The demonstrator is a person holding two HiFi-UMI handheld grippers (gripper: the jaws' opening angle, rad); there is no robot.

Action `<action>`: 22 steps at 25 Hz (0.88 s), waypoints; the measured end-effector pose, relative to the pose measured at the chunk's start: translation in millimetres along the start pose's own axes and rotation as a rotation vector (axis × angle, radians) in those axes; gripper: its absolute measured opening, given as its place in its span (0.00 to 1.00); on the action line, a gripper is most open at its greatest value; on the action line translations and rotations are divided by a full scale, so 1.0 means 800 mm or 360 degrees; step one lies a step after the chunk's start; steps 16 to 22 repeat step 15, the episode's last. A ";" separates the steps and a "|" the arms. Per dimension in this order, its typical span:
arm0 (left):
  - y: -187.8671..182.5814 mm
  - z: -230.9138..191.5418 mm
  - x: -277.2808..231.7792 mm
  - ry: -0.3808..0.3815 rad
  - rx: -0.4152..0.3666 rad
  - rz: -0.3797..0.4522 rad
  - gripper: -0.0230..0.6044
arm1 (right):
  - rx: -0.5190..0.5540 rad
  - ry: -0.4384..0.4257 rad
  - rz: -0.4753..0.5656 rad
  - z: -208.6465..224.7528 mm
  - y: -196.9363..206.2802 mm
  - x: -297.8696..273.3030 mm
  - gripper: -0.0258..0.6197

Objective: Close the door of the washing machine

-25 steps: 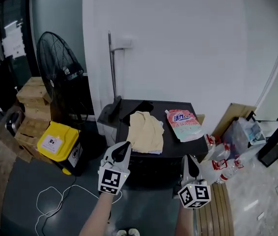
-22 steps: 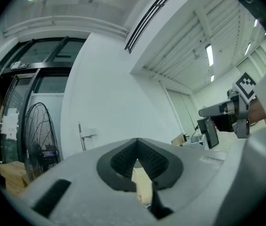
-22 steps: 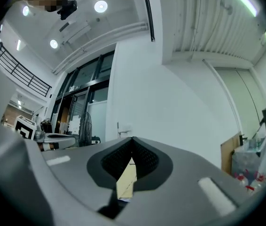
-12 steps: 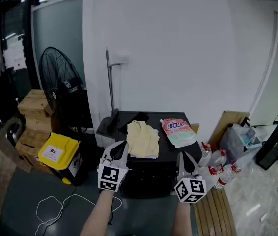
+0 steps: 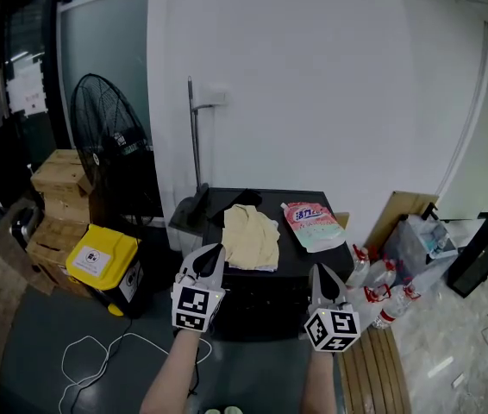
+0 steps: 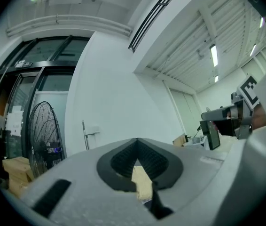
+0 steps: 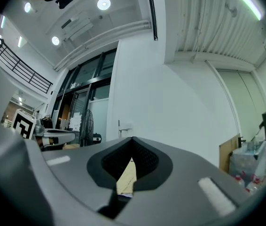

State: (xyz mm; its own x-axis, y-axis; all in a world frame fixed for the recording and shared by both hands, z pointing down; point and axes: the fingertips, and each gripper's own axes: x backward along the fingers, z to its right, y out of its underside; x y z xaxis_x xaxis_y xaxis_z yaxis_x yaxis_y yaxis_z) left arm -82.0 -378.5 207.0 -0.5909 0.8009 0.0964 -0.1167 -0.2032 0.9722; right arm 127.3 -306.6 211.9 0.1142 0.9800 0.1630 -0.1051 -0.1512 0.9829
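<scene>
A black washing machine (image 5: 272,298) stands against the white wall, and its front is too dark to make out the door. On its top lie a beige cloth (image 5: 251,237) and a pink detergent pouch (image 5: 311,223). My left gripper (image 5: 212,249) is shut and empty, held in the air in front of the machine's left half. My right gripper (image 5: 317,271) is shut and empty too, level with it before the right half. In the left gripper view the jaws (image 6: 136,141) meet at the tip, with the cloth (image 6: 141,182) behind. The right gripper view shows its jaws (image 7: 132,139) likewise shut.
A black standing fan (image 5: 110,145), stacked cardboard boxes (image 5: 59,179) and a yellow box (image 5: 97,261) stand at the left. A white cable (image 5: 89,360) loops on the floor. Plastic bottles (image 5: 382,287) and wooden slats (image 5: 373,373) sit at the right. A metal pipe (image 5: 194,136) runs up the wall.
The head view has tilted up and drawn back a little, so the machine sits smaller in frame. Both grippers stay shut, side by side in front of it.
</scene>
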 end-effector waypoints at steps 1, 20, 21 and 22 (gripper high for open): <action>0.001 -0.001 0.001 -0.0001 0.0001 0.0000 0.04 | -0.0001 -0.0002 -0.0001 -0.001 0.001 0.001 0.06; 0.006 0.002 0.007 -0.0002 0.0005 -0.0027 0.04 | -0.0017 -0.0021 -0.0020 -0.006 0.008 0.006 0.06; 0.006 0.002 0.007 -0.0002 0.0005 -0.0027 0.04 | -0.0017 -0.0021 -0.0020 -0.006 0.008 0.006 0.06; 0.006 0.002 0.007 -0.0002 0.0005 -0.0027 0.04 | -0.0017 -0.0021 -0.0020 -0.006 0.008 0.006 0.06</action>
